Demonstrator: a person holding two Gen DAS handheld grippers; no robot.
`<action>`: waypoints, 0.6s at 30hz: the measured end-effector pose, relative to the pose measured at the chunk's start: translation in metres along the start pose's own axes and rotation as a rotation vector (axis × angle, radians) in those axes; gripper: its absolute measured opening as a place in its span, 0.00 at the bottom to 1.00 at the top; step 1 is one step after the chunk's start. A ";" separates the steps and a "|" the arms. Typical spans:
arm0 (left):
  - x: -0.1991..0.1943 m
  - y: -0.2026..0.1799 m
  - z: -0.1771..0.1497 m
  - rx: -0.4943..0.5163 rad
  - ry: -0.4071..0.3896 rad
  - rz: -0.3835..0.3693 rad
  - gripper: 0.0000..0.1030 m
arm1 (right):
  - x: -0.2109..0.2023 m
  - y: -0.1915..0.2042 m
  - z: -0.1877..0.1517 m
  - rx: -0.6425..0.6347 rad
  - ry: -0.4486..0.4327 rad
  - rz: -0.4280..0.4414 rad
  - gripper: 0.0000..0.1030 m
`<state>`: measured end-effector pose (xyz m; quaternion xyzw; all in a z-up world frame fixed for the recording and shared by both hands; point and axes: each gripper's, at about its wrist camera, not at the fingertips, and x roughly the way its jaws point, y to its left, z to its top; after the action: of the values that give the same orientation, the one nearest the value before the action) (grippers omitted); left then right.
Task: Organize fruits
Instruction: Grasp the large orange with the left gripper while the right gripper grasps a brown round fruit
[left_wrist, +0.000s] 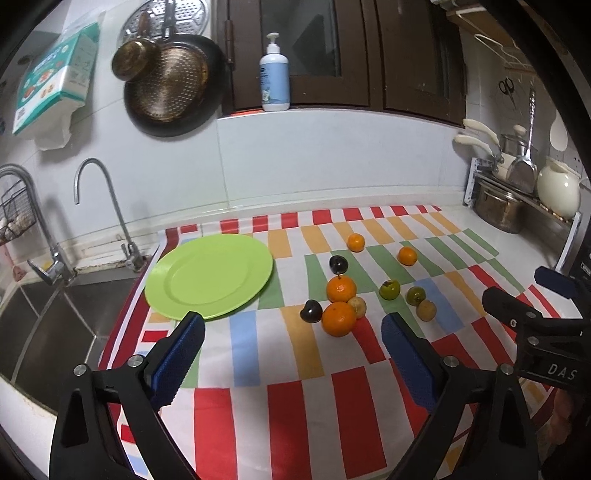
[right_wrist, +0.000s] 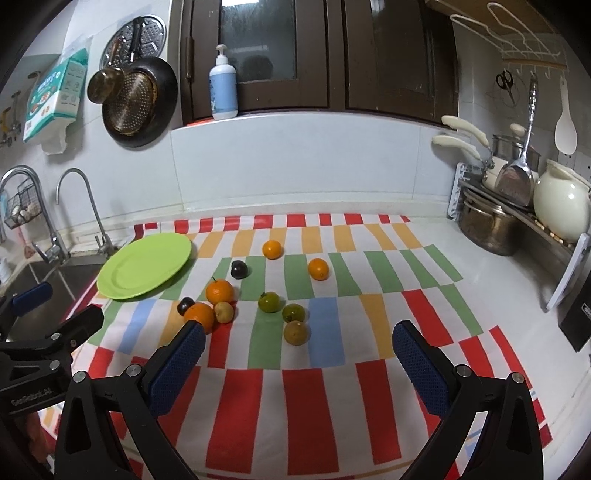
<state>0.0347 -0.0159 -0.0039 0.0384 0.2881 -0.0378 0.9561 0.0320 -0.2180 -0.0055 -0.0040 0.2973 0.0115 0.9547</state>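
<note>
An empty green plate (left_wrist: 208, 275) (right_wrist: 144, 265) lies at the left of a striped cloth (left_wrist: 258, 406). Several fruits lie loose on the cloth to its right: oranges (left_wrist: 338, 318) (right_wrist: 219, 291), dark plums (left_wrist: 310, 311) (right_wrist: 239, 268), green fruits (left_wrist: 389, 289) (right_wrist: 269, 302) and yellowish ones (left_wrist: 426, 309) (right_wrist: 295, 332). My left gripper (left_wrist: 291, 354) is open and empty, above the cloth in front of the fruits. My right gripper (right_wrist: 299, 354) is open and empty, also short of the fruits. Each shows at the edge of the other's view.
A sink (left_wrist: 48, 325) with taps (left_wrist: 99, 206) is left of the cloth. A rack with pots (right_wrist: 487, 225) and a cream jug (right_wrist: 561, 206) stands at the right. Pans (left_wrist: 173, 88) hang on the wall; a soap bottle (left_wrist: 275, 79) stands on the sill.
</note>
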 end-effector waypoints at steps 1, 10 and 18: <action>0.003 -0.001 0.001 0.006 0.003 -0.006 0.91 | 0.002 -0.001 0.000 -0.004 0.002 -0.005 0.99; 0.035 -0.005 0.008 0.010 0.053 -0.078 0.78 | 0.027 0.004 0.003 -0.039 0.046 0.031 0.87; 0.068 -0.012 0.010 0.014 0.125 -0.134 0.71 | 0.058 0.003 0.003 -0.039 0.123 0.057 0.76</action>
<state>0.0957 -0.0322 -0.0346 0.0282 0.3490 -0.1014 0.9312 0.0810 -0.2135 -0.0363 -0.0148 0.3552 0.0444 0.9336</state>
